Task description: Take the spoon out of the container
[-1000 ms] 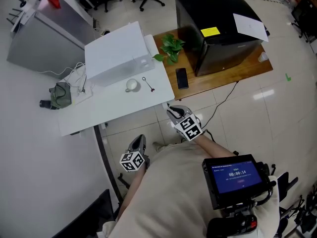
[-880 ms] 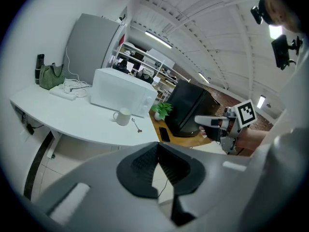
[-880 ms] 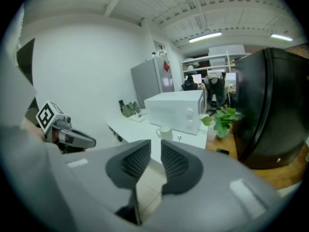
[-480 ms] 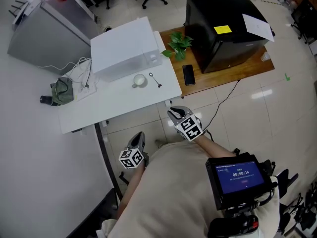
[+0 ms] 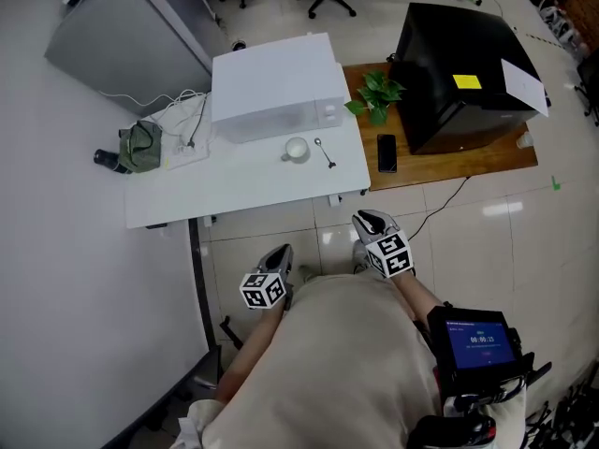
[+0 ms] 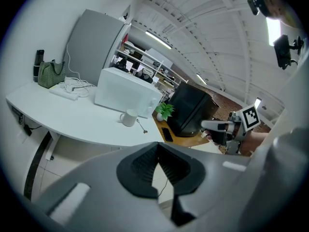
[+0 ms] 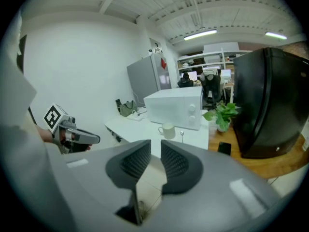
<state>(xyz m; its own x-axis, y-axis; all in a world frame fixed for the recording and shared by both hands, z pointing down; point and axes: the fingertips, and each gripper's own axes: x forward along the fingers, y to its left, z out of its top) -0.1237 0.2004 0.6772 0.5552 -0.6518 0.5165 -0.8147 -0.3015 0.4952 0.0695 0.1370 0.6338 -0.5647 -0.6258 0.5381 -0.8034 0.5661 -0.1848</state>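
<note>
A white cup stands on the white table in front of the microwave. The metal spoon lies flat on the table just right of the cup, outside it. Both show small in the left gripper view, cup and spoon, and in the right gripper view, cup and spoon. My left gripper hangs near my body, off the table's front edge, its jaws shut and empty. My right gripper is likewise held back from the table, its jaws slightly apart with nothing between.
A white microwave sits at the table's back. Right of it a wooden table carries a potted plant, a phone and a black cabinet. A green bag and cables lie at the table's left end.
The head view has shifted, so the table now sits further right and higher in frame. Both grippers stay low by my body, off the table. Cup and spoon have not moved.
</note>
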